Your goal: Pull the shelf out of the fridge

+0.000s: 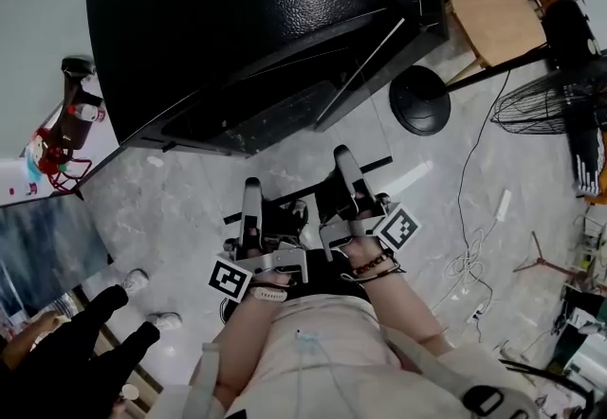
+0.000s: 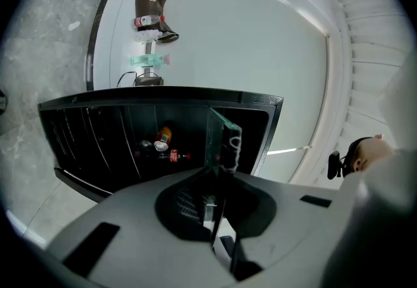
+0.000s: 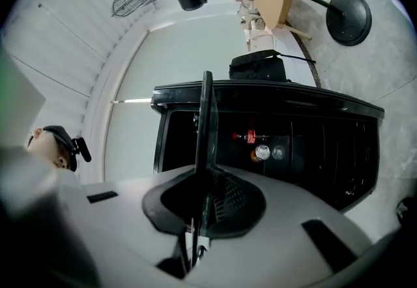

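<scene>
The black fridge (image 1: pixel 237 19) stands open in front of me, with bottles (image 2: pixel 163 138) on a rack inside. The glass shelf (image 1: pixel 302 191) hangs outside the fridge, its dark front strip running between my two grippers. My left gripper (image 1: pixel 251 197) is shut on the strip's left part and my right gripper (image 1: pixel 343 163) is shut on its right part. In the left gripper view the shelf (image 2: pixel 222 138) shows edge-on, rising from the shut left gripper (image 2: pixel 217 216). The right gripper view also has the shelf (image 3: pixel 207 117) edge-on, clamped in the right gripper (image 3: pixel 197 216), with the fridge (image 3: pixel 313 143) behind.
A fan's round base (image 1: pixel 419 100) stands on the marble floor right of the fridge, its cage (image 1: pixel 555 95) lying further right. A wooden table (image 1: pixel 493 19) is at the back right. Cables (image 1: pixel 469 256) trail on the floor. Another person's shoes (image 1: pixel 142 308) are at lower left.
</scene>
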